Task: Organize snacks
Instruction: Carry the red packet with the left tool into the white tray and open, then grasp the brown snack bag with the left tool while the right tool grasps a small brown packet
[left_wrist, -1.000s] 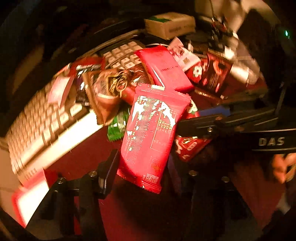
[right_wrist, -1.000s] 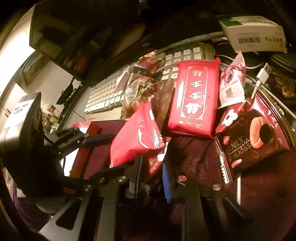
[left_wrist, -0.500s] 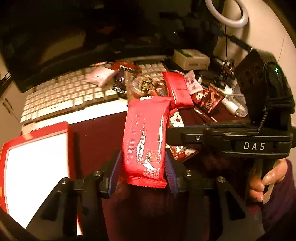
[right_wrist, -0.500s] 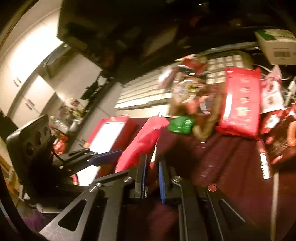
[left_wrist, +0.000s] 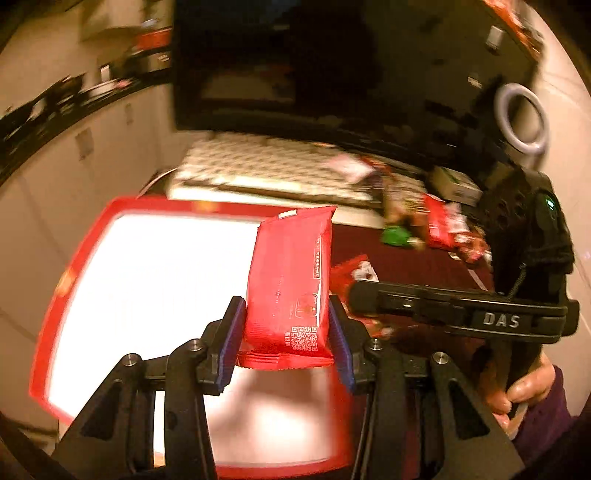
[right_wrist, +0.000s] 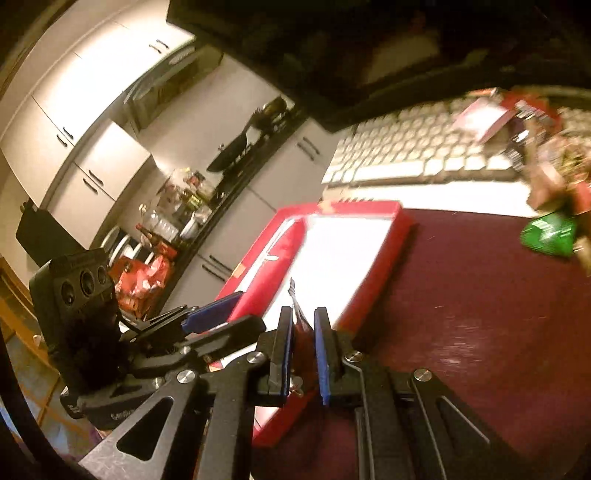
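My left gripper (left_wrist: 286, 334) is shut on a long red snack packet (left_wrist: 290, 284) and holds it upright above the red-rimmed white tray (left_wrist: 74, 266). My right gripper (right_wrist: 303, 343) is shut on a small red snack packet (right_wrist: 301, 326), seen edge-on, over the near corner of the same tray (right_wrist: 373, 288). The right gripper's body (left_wrist: 480, 314) shows at the right of the left wrist view, and the left gripper's body (right_wrist: 85, 306) shows at the left of the right wrist view. The remaining snack pile (left_wrist: 436, 225) lies far right by the keyboard.
A white keyboard (right_wrist: 413, 155) lies behind the tray on a dark red mat (right_wrist: 480, 314). A green packet (right_wrist: 550, 234) lies at the mat's right edge. A dark monitor (left_wrist: 332, 74) stands at the back. A white box (left_wrist: 454, 186) sits beyond the pile.
Both grippers have lifted their packets off the pile and swung left, from over the snacks to over the red tray. The pile has receded to the right.
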